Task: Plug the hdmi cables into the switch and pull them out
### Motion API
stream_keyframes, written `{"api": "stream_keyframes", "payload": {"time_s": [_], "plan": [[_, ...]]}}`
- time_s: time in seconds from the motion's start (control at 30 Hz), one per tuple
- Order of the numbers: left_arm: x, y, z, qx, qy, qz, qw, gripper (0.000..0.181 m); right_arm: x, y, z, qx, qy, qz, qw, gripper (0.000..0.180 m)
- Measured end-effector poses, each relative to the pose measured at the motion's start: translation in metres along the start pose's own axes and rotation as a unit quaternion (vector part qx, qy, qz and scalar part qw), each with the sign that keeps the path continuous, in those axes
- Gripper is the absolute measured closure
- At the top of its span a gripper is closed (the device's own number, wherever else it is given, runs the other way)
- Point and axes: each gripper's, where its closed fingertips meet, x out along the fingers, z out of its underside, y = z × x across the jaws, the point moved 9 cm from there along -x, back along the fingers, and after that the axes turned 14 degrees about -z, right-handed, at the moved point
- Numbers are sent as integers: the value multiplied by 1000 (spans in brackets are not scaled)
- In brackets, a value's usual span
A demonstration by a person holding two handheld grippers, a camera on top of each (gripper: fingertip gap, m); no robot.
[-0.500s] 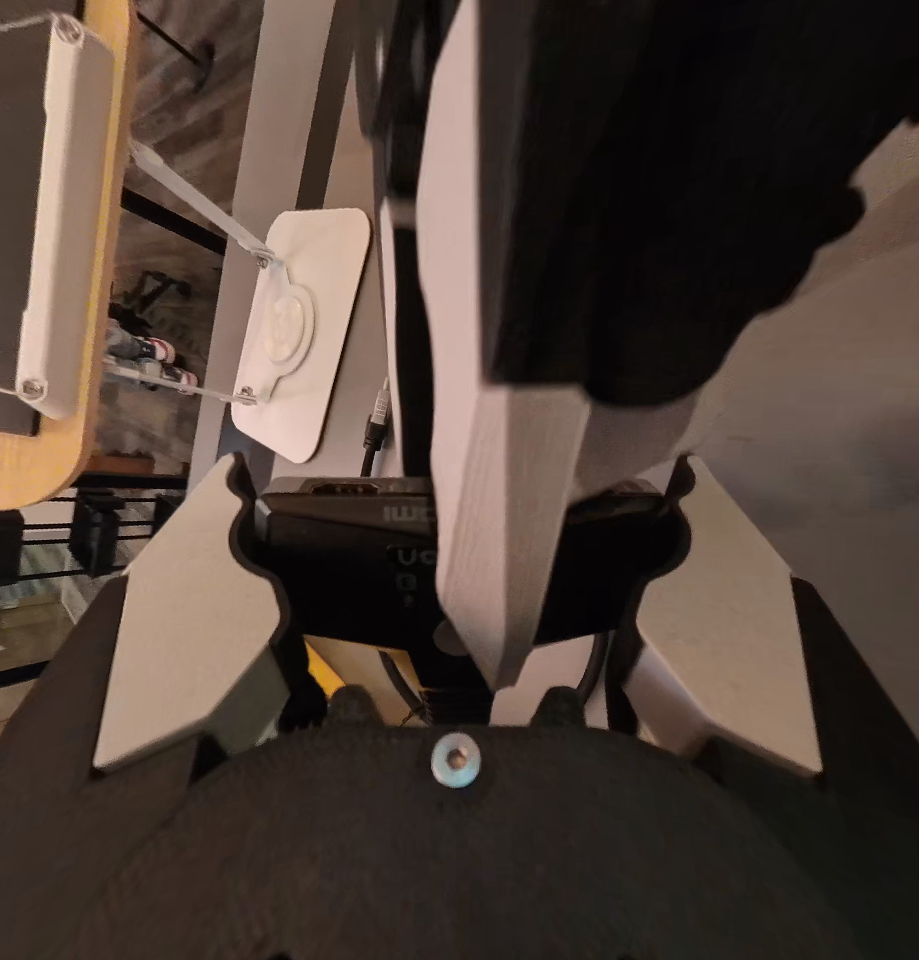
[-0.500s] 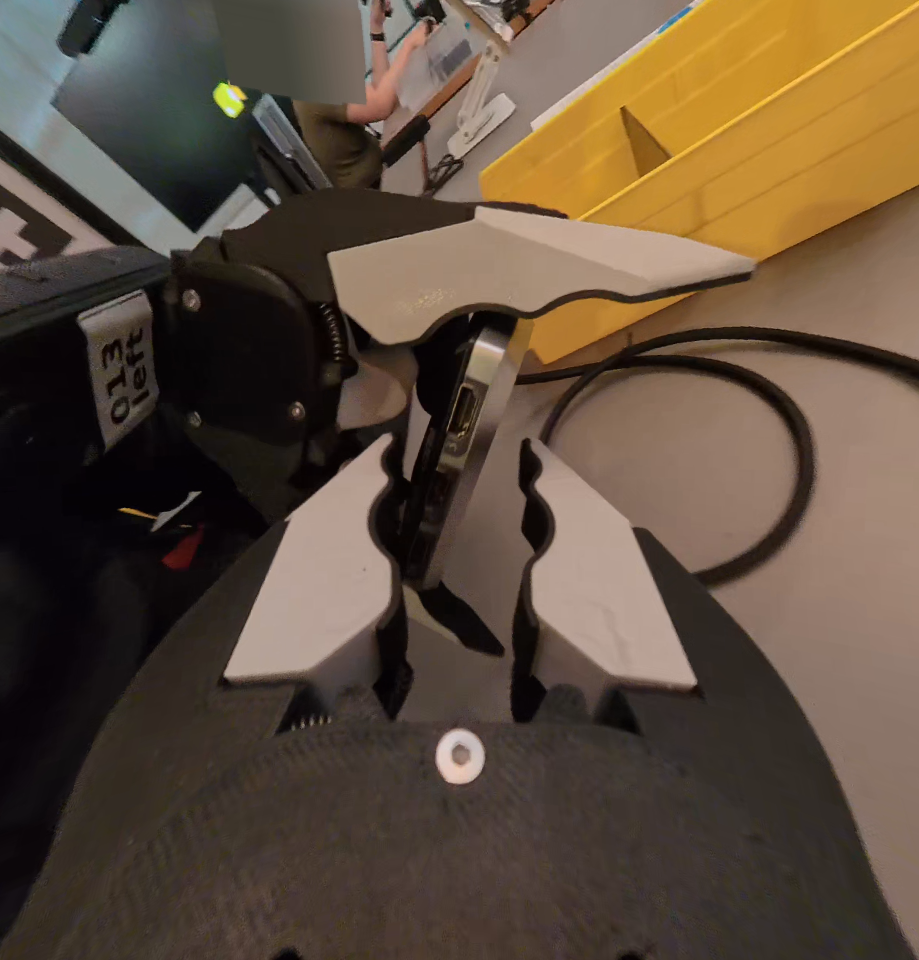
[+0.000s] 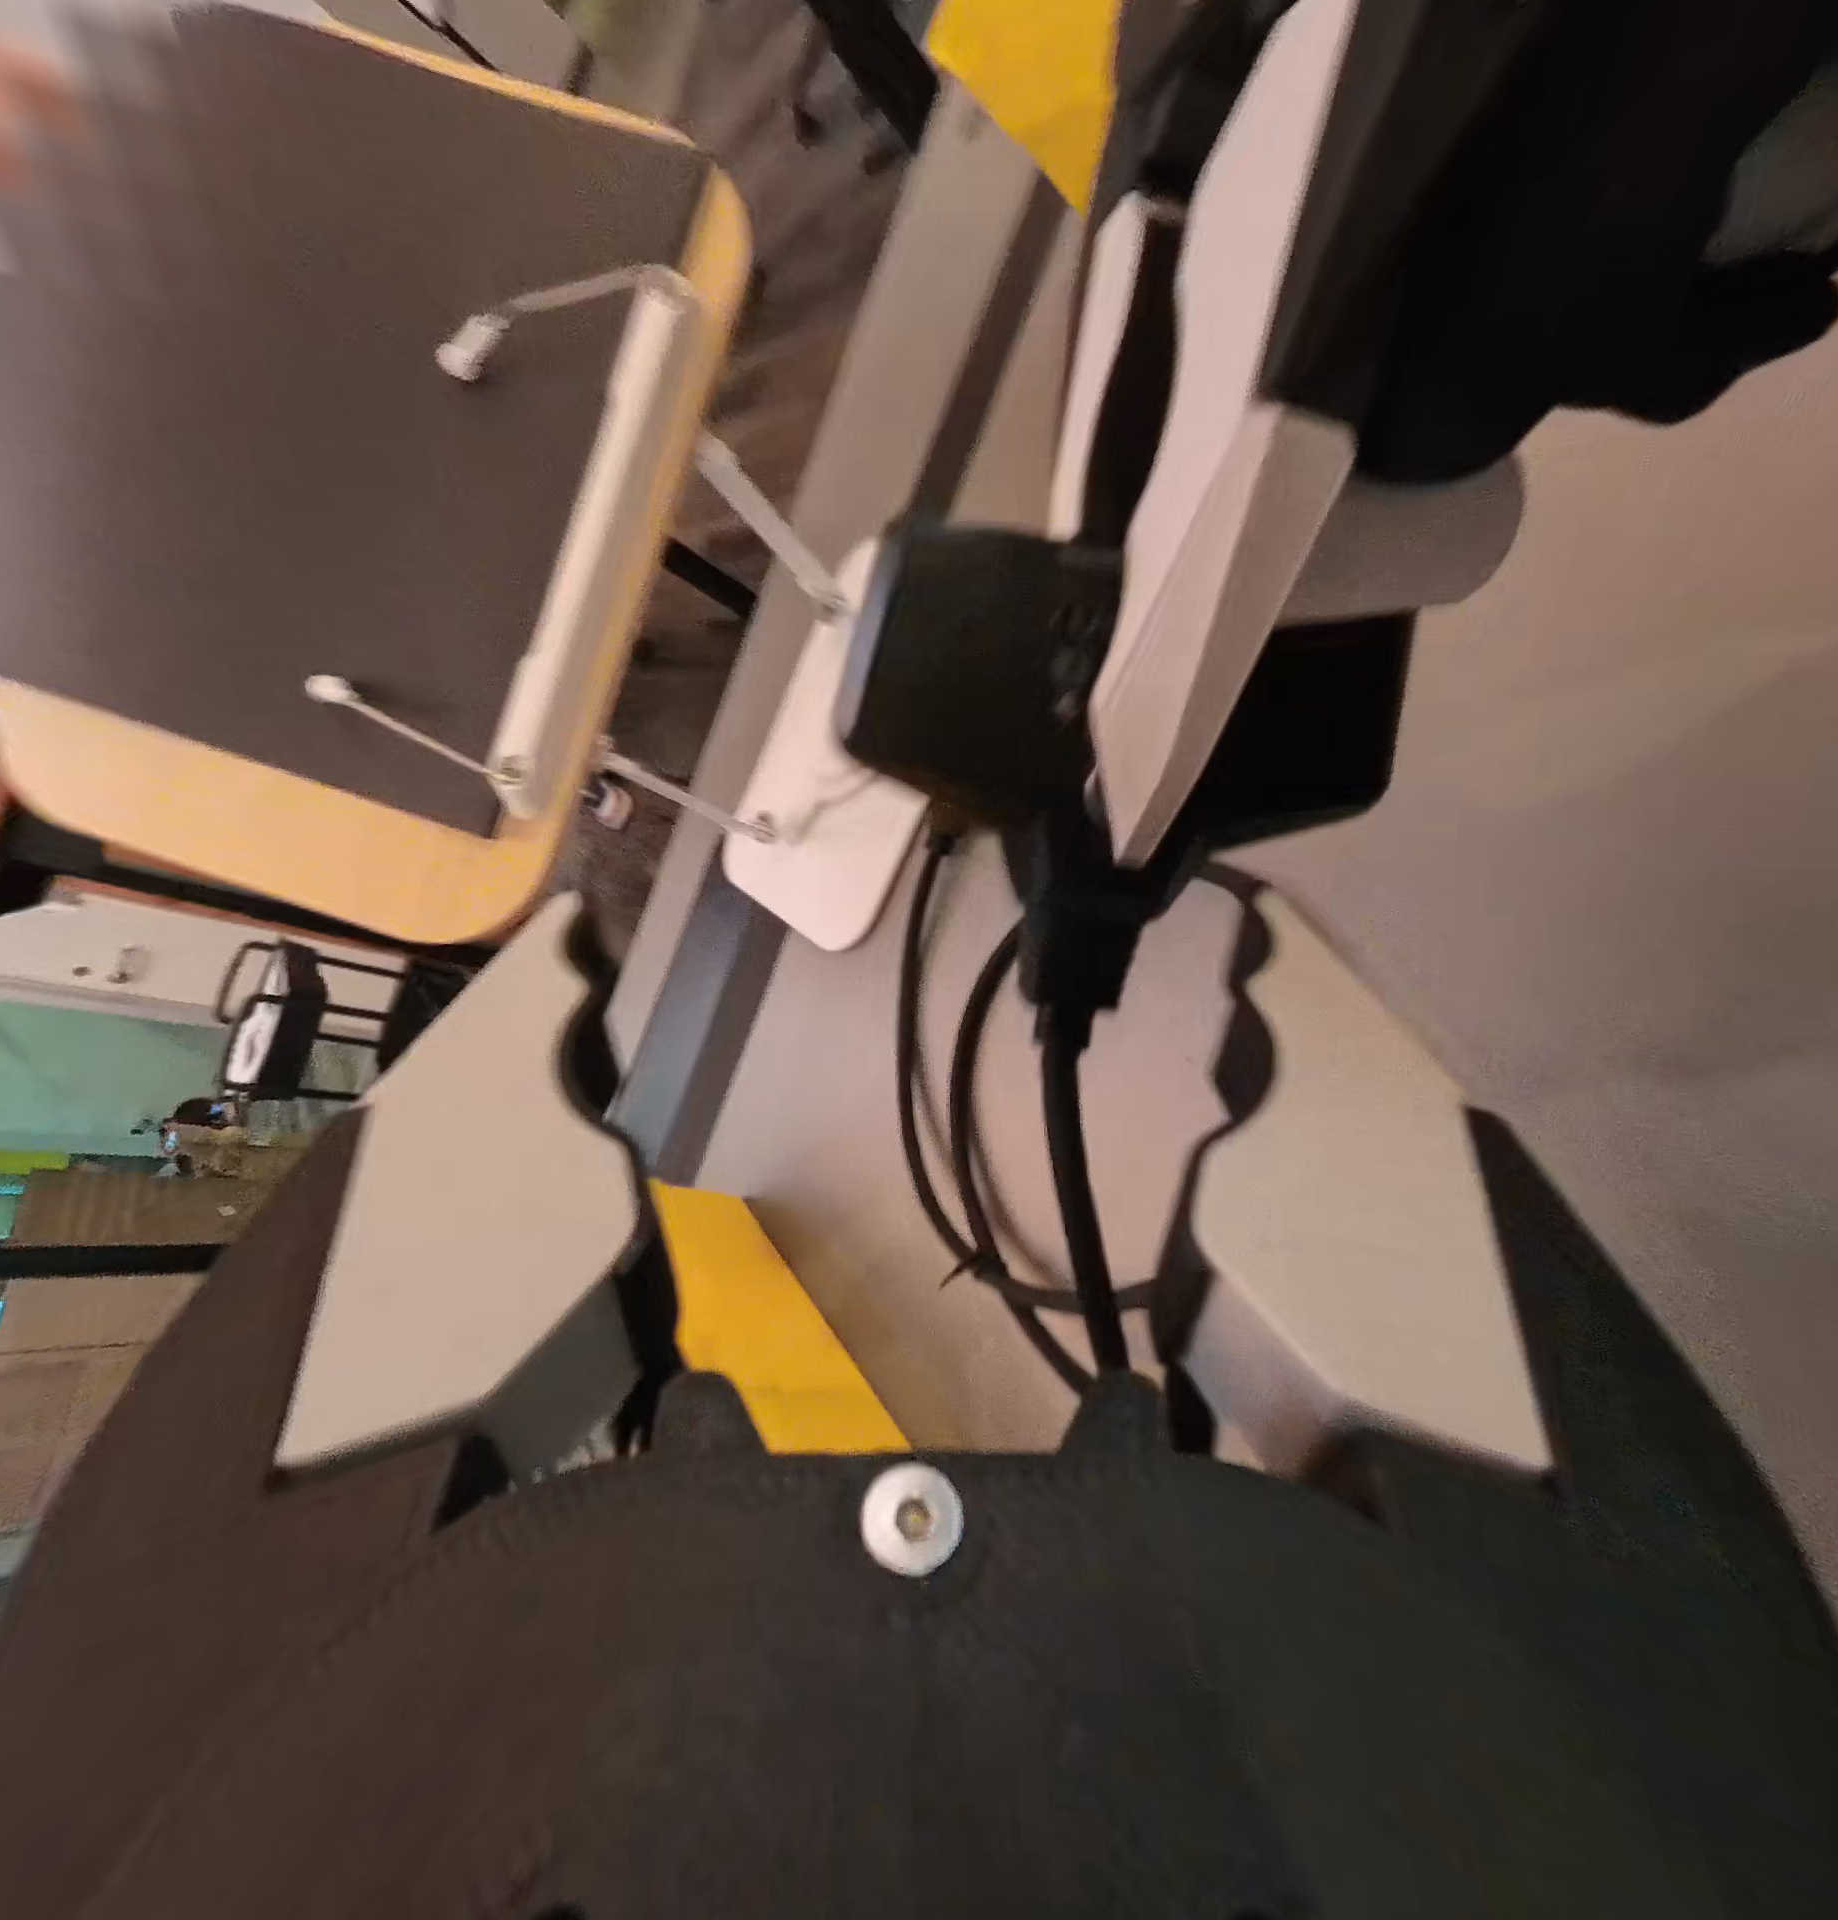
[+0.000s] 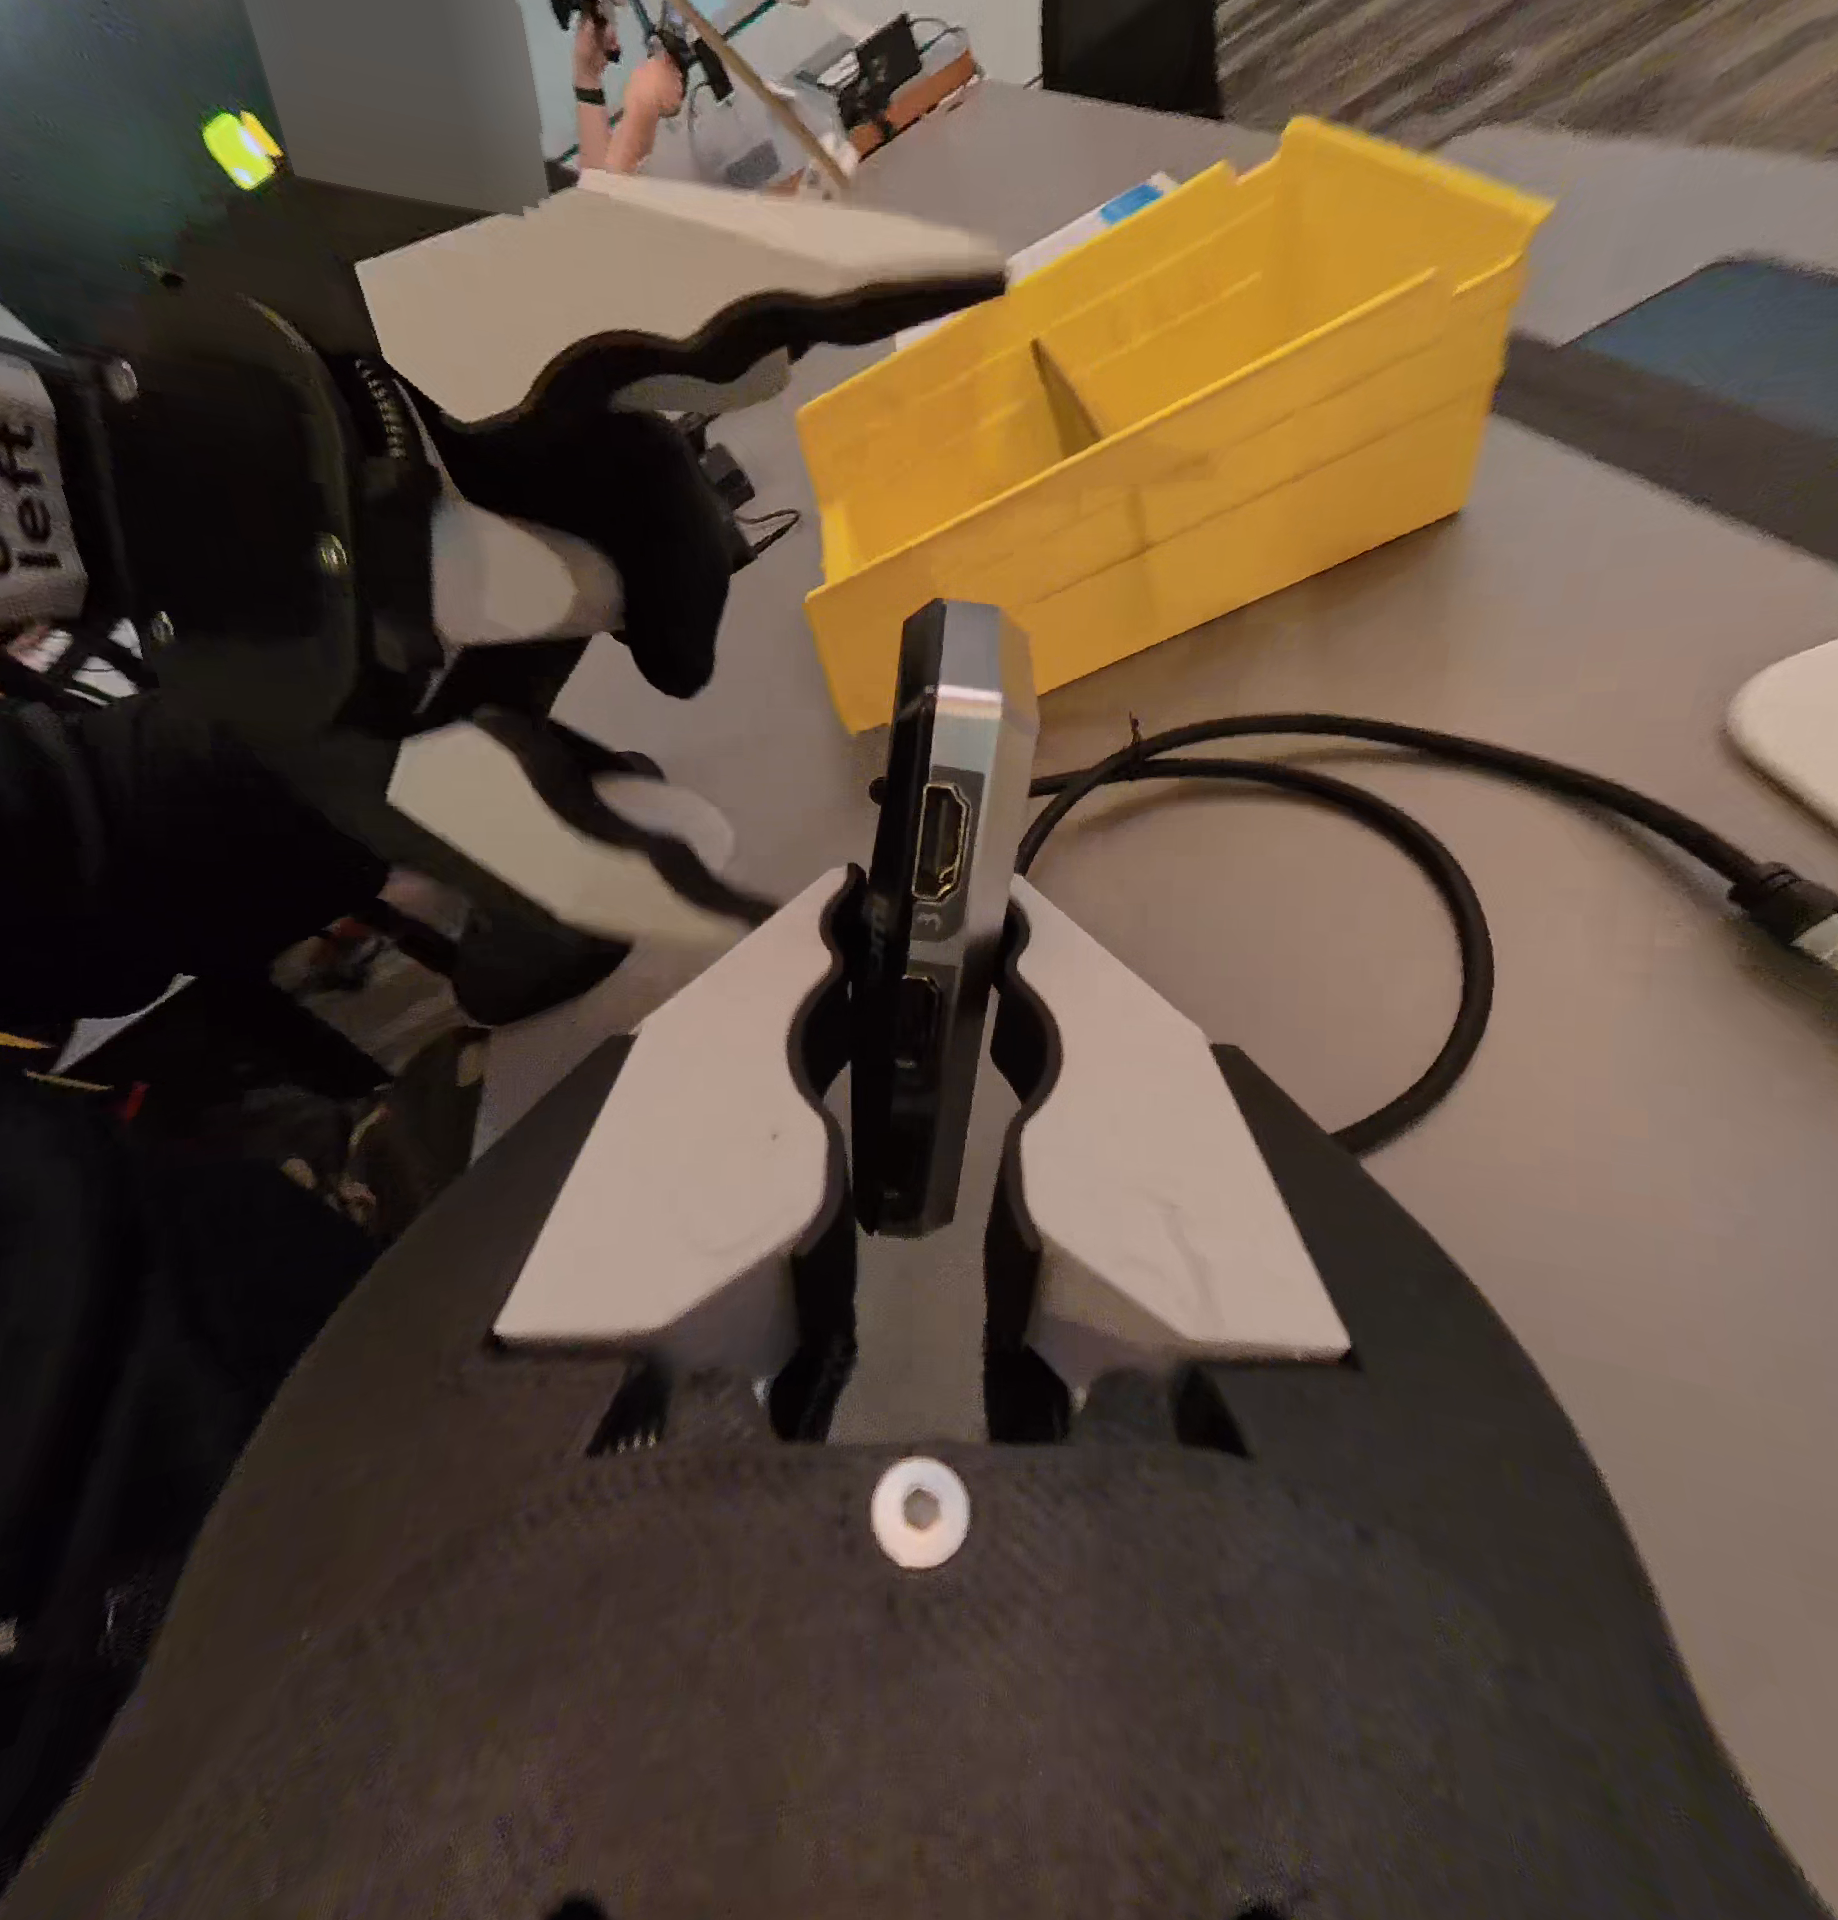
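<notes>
The HDMI switch (image 4: pixel 956 727) is a thin black and grey box standing on edge, with two empty ports facing the right wrist view. My right gripper (image 4: pixel 936 894) is shut on its lower part. In the left wrist view the switch (image 3: pixel 977 675) hangs ahead, clamped by the right gripper's fingers (image 3: pixel 1195 623). A black HDMI plug (image 3: pixel 1081 925) sits at its lower edge and seems plugged in; its cable (image 3: pixel 1086 1226) runs down between my fingers. My left gripper (image 3: pixel 915 925) is open and empty, apart from the switch; it also shows in the right wrist view (image 4: pixel 873 592).
A yellow divided bin (image 4: pixel 1154 468) stands on the grey table behind the switch. A black cable (image 4: pixel 1455 935) loops on the table to the right, with a connector (image 4: pixel 1819 925) at the far right. A white stand base (image 3: pixel 821 862) lies near the table edge.
My left gripper has let go of the switch, opened wide and drawn back. My right gripper, open around the switch before, has shut on it.
</notes>
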Motion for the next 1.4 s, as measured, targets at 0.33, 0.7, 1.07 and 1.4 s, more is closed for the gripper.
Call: {"api": "stream_keyframes", "payload": {"time_s": [0.33,0.7,1.07,1.4], "plan": [[-31,-57,6,-95,55,-54,992,168,-119,-35,-64,-100,60,110,987,160],[-26,-76,20,-187,33,-26,982,124,-255,-87,-135,-194,117,252,941,160],[-12,-64,31,-156,-18,-6,988,150,-338,-100,-181,-223,135,337,905,160],[-3,-55,39,-157,-38,12,987,150,-378,-108,-236,-260,154,374,877,160]]}}
